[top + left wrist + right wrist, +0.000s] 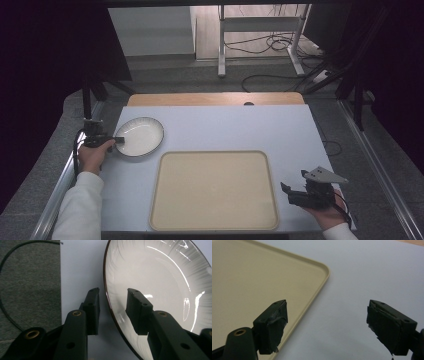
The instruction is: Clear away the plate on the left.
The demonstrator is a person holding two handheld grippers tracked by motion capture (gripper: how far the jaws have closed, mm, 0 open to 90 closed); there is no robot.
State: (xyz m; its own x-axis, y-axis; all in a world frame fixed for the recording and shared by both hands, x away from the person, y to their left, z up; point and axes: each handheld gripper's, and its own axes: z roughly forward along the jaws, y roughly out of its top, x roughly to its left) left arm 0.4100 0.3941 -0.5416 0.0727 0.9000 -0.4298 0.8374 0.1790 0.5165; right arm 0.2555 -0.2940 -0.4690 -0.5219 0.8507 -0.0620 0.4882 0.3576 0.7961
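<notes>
I am straddling the rim of the white bowl [160,282] with my left gripper [112,307].

Its 2 jaws are standing apart, 1 outside the dark rim over the pale blue table [240,127], 1 inside over the glaze; I cannot tell if either touches. My right gripper [327,325] is hovering wide open just beside the beige tray [249,282], at the table's near right.

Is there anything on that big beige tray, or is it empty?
Empty. The high view shows the tray bare from rim to rim, and the white bowl sits apart from it on the table.
</notes>
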